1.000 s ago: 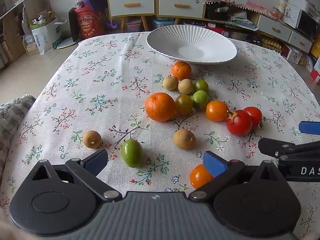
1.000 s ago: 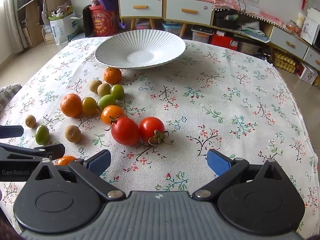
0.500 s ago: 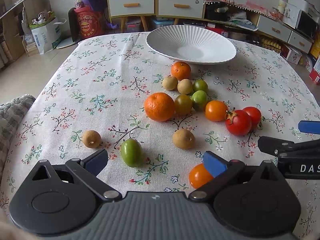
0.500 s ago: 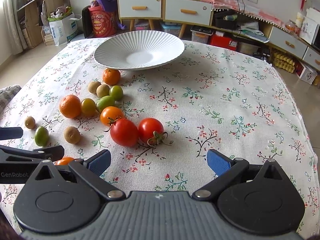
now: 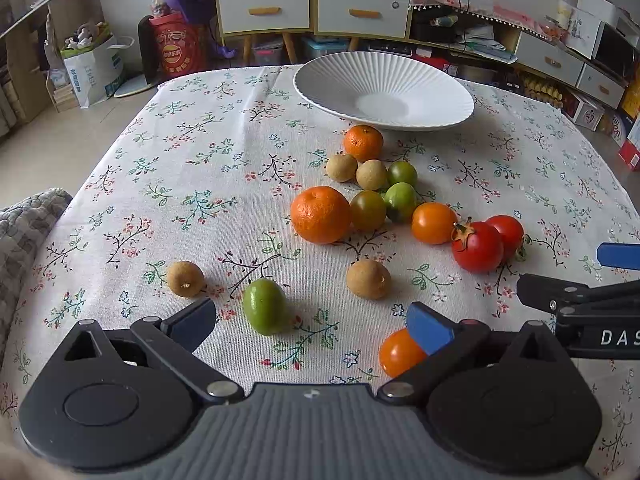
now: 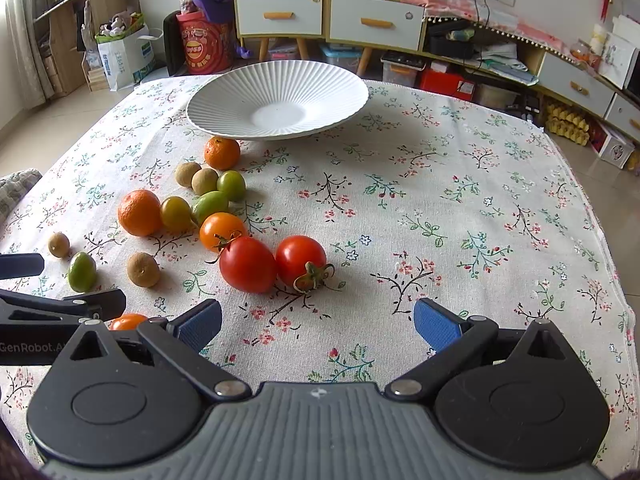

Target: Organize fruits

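We see a cream tablecloth [image 6: 460,184] printed with small red, green and blue floral sprigs. Far ahead of our fingers sits a plain white ribbed plate [image 6: 224,98]. Left of the right gripper's [image 6: 317,318] blue pads [image 6: 434,326] lie two red tomatoes [image 6: 248,264], an orange tomato [image 6: 221,229], green fruits [image 6: 81,272] and tan-brown ones [image 6: 143,269]. A bright orange mandarin [image 5: 320,215] lies ahead of the left gripper [image 5: 310,326].

left hand-held gripper [image 5: 312,322] gapes wide above green fruit [image 5: 264,306], white plate [image 5: 384,90] beyond.

Bright, soft daylight, faint shadows; sharp focus, fisheye-bent edges.
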